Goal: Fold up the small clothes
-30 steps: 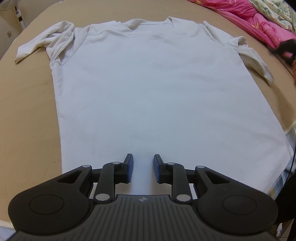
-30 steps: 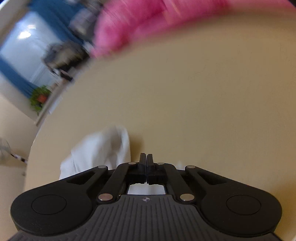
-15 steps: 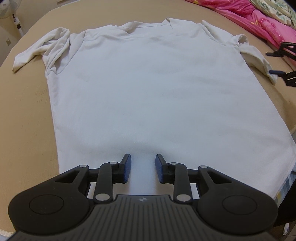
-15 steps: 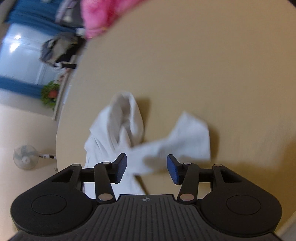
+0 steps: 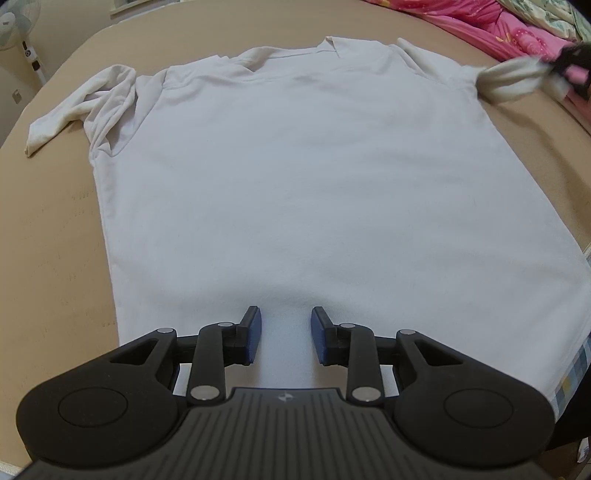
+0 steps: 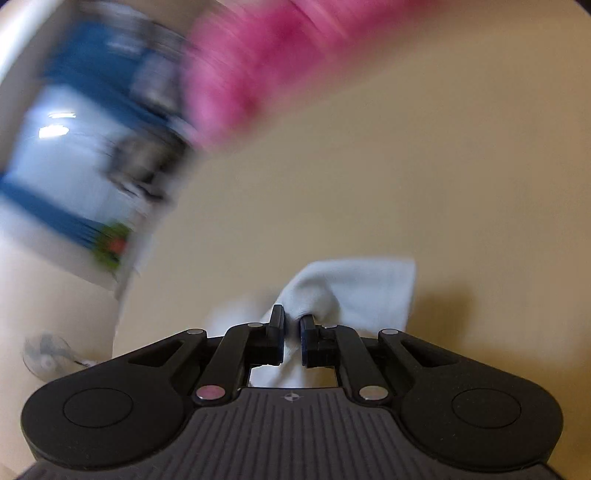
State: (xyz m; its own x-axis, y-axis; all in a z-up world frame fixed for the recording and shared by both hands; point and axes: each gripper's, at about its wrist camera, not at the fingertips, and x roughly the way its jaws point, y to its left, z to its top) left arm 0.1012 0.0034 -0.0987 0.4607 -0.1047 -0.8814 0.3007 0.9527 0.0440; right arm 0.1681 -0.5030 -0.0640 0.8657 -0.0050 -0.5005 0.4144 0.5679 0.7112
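Note:
A white T-shirt (image 5: 306, 177) lies flat on the tan table (image 5: 48, 236), collar far, hem near. My left gripper (image 5: 286, 334) is open and hovers over the middle of the hem. The left sleeve (image 5: 81, 107) lies bunched at the far left. My right gripper (image 6: 291, 334) is shut on the right sleeve (image 6: 354, 288), which is pinched between its blue pads and lifted off the table. In the left wrist view the lifted sleeve (image 5: 513, 79) and the blurred right gripper (image 5: 570, 61) show at the far right.
Pink bedding (image 5: 517, 33) lies along the table's far right edge and shows blurred in the right wrist view (image 6: 266, 59). A standing fan (image 5: 14, 26) is beyond the far left. A checked cloth (image 5: 576, 373) shows under the hem at the right.
My right gripper has closed on the right sleeve and lifted it, moving fast. My left gripper has stayed open over the hem.

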